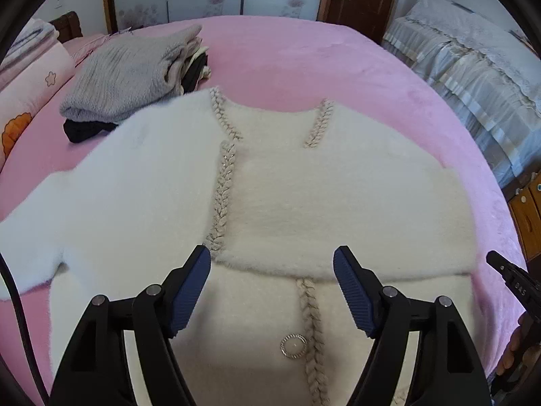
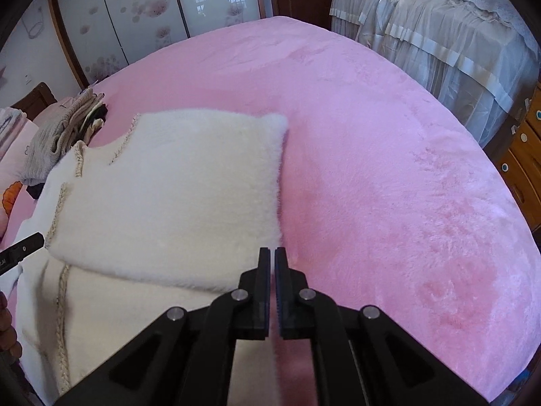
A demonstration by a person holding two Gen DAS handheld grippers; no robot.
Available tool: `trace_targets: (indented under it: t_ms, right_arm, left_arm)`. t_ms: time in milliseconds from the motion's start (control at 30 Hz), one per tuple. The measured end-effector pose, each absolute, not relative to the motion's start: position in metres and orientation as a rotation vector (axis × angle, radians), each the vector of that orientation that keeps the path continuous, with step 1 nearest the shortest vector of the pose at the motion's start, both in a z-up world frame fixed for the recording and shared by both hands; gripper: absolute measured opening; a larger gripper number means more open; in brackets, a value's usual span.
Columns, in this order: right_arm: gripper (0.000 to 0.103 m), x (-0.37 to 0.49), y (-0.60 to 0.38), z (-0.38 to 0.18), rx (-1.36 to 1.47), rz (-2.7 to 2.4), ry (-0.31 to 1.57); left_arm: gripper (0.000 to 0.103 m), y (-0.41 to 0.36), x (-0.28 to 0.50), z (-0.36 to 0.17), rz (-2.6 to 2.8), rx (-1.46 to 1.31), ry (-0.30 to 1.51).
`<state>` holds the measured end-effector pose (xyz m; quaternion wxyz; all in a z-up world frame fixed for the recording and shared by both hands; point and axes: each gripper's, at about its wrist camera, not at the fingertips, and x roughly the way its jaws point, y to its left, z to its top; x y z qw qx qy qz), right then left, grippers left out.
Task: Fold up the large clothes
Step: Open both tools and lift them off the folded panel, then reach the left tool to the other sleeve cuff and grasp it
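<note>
Lying on the pink bedspread (image 2: 389,169), the white fuzzy cardigan (image 1: 304,196) is seen with one side folded across. Wide-spread and empty, the left gripper (image 1: 272,270) is held above its folded edge; the right gripper (image 2: 272,260) is pressed together, empty, beside open pink surface.

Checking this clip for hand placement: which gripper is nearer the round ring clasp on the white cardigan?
Left. The left gripper hangs open directly above the ring clasp on the white cardigan. The right gripper, shut, sits off the cardigan's right edge, over the pink blanket.
</note>
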<state>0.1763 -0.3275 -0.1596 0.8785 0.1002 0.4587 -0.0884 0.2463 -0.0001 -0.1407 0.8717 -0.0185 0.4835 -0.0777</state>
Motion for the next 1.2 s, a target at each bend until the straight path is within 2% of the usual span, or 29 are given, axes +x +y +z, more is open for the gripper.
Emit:
trace_targets:
  t_ms: [167, 233, 300, 367, 733, 967, 1200]
  right_arm:
    - [0.003, 0.152, -0.287, -0.116, 0.193, -0.126, 0.892]
    - [0.007, 0.142, -0.266, -0.099, 0.190, -0.085, 0.872]
    - [0.022, 0.132, -0.247, -0.086, 0.180, -0.052, 0.853]
    - [0.026, 0.121, -0.228, -0.074, 0.180, 0.001, 0.832]
    - [0.027, 0.095, -0.111, -0.023, 0.049, 0.234, 0.779]
    - [0.026, 0.122, -0.024, -0.013, -0.033, 0.308, 0.742]
    - [0.026, 0.159, 0.058, -0.026, -0.079, 0.327, 0.730]
  left_arm:
    - [0.083, 0.007, 0.207, -0.090, -0.197, -0.034, 0.961]
    - [0.083, 0.016, 0.188, -0.071, -0.190, -0.048, 0.932]
    - [0.084, 0.027, 0.170, -0.053, -0.182, -0.063, 0.901]
    - [0.084, 0.041, 0.152, -0.039, -0.169, -0.066, 0.878]
    - [0.084, 0.166, 0.098, 0.008, -0.067, -0.066, 0.915]
    - [0.084, 0.287, 0.095, -0.002, 0.121, -0.086, 0.946]
    - [0.084, 0.414, 0.110, -0.069, 0.216, -0.298, 1.075]
